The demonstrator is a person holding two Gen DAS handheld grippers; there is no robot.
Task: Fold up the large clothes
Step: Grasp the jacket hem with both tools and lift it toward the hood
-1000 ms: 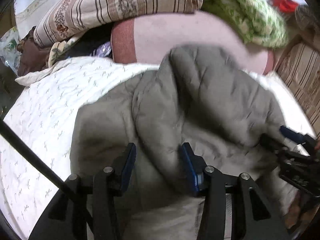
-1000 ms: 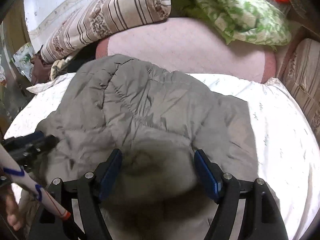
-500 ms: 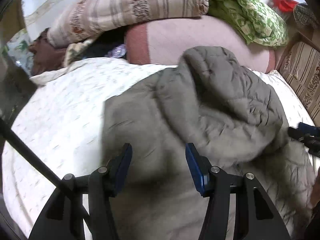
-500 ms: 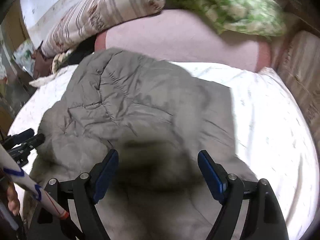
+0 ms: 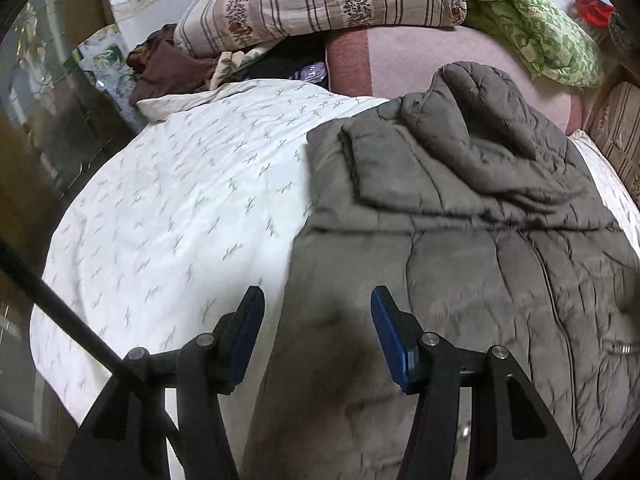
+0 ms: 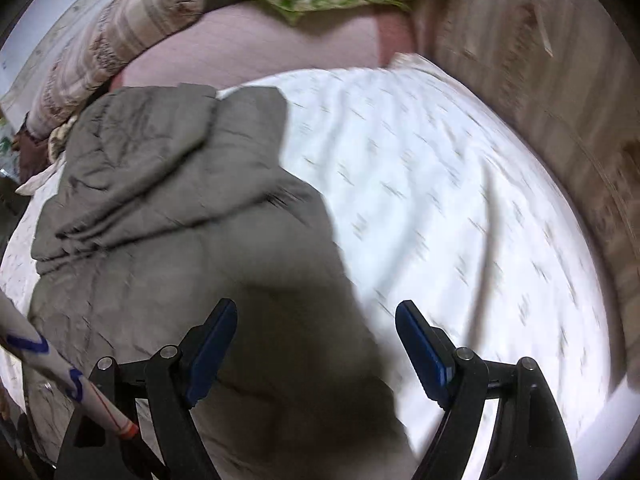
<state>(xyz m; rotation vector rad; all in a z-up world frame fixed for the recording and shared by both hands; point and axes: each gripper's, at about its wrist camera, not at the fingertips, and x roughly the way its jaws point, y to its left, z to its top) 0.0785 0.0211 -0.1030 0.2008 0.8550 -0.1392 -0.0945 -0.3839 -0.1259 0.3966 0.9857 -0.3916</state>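
Note:
A large grey quilted jacket (image 5: 460, 248) lies spread on the white patterned bedsheet (image 5: 180, 208), its hood bunched at the far end. My left gripper (image 5: 318, 320) is open and empty, hovering over the jacket's left edge. In the right wrist view the jacket (image 6: 180, 220) fills the left half, over the sheet (image 6: 460, 200). My right gripper (image 6: 316, 332) is open and empty above the jacket's right edge. That view is blurred by motion.
A striped pillow (image 5: 320, 4), a green patterned blanket (image 5: 536, 28) and a pink bolster (image 5: 420, 56) lie at the head of the bed. Brown clothes (image 5: 168, 68) sit at the far left. An upholstered bed side (image 6: 560, 100) runs along the right.
Both grippers have pulled back and apart, the left swinging left and the right swinging right. The jacket now lies flatter on the bed. The other gripper has left each view.

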